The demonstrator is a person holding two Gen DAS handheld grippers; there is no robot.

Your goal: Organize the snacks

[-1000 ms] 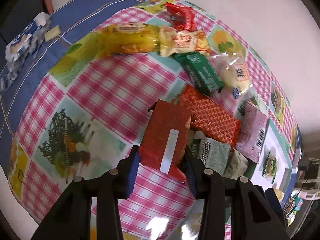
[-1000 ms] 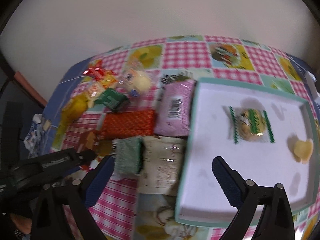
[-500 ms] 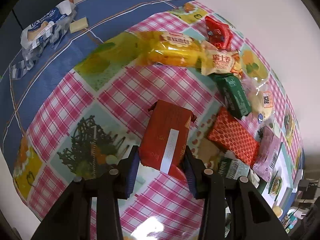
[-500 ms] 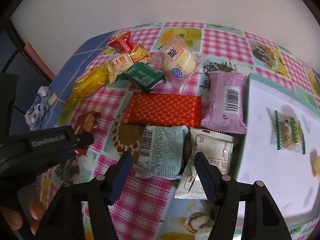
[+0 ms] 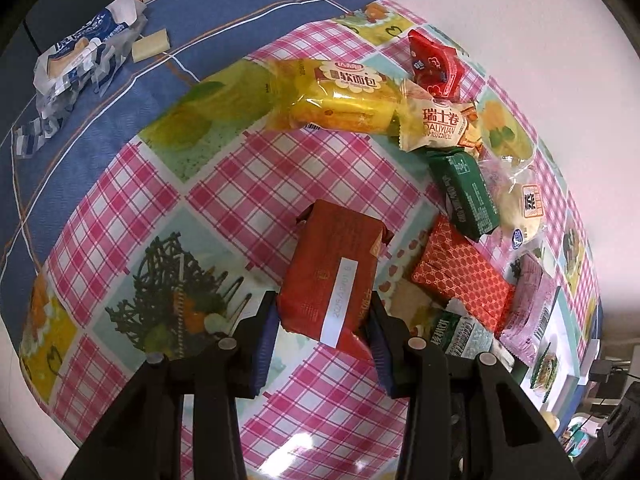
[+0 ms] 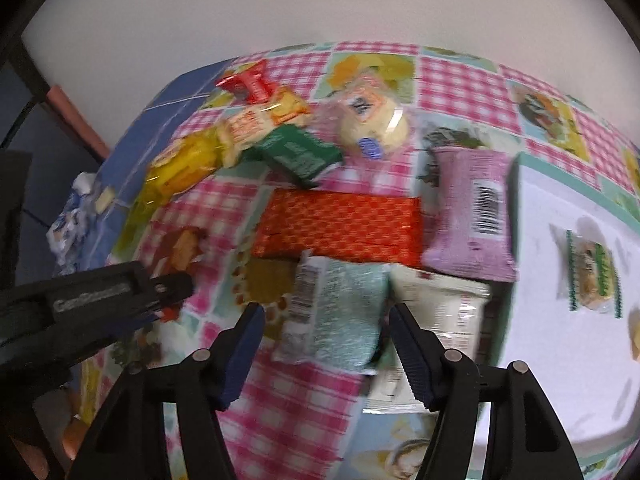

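Within 1 second the right gripper [image 6: 326, 322] has left the tray [image 6: 532, 280] and straddles, jaws spread, the mint-green packet [image 6: 336, 316] at frame centre, suggesting a pickup, while the left gripper [image 5: 322, 326] keeps pinching its red packet [image 5: 332, 276].

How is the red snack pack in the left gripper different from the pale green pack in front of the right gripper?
The red snack pack is clamped in the left gripper; the pale green pack lies on the table between the open fingers of the right gripper. The red one carries a white date strip, the green one a barcode. Both are sealed pillow-style wrappers.
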